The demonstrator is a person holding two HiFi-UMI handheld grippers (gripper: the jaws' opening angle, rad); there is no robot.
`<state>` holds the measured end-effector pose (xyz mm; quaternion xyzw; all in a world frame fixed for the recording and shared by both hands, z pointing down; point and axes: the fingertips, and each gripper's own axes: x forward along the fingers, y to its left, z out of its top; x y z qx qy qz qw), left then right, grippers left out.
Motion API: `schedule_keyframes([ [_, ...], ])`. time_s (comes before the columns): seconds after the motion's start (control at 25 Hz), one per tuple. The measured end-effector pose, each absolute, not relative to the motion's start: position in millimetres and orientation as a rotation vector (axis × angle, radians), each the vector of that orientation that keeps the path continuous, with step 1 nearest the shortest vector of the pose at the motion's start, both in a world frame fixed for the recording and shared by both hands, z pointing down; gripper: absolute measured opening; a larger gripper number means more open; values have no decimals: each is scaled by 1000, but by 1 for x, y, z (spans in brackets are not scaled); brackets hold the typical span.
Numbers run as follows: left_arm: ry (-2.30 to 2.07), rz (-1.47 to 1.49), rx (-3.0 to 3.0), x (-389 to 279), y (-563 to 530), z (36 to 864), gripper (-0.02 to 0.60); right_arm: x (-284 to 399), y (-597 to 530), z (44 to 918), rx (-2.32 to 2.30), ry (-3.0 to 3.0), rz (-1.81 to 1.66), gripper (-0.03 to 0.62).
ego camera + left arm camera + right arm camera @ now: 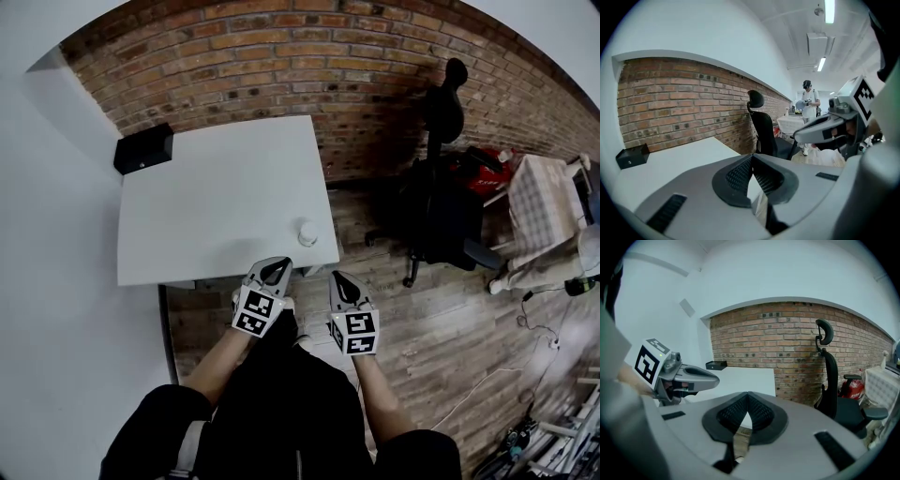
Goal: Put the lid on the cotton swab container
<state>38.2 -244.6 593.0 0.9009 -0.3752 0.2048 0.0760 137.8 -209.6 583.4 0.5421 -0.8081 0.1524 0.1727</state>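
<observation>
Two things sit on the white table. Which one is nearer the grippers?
The small white round container at the table's near right corner; the black box sits at the far left corner, by the brick wall.

Left hand-held gripper (274,273) closed, empty, right hand-held gripper (341,284) likewise

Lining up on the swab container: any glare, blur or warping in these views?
Head view: sharp, fisheye-bowed, dark corners; container pale against the white table. Left gripper view: ceiling lights flare, its own claw fills the bottom. Right gripper view: even light, brick wall curves.
</observation>
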Motion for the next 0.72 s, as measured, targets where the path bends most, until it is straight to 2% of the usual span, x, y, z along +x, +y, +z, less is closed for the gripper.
schedule_keyframes([
  [0.72,-1111,632,2730,42,-205,592,14,134,-173,579,1508,-2311,403,21],
])
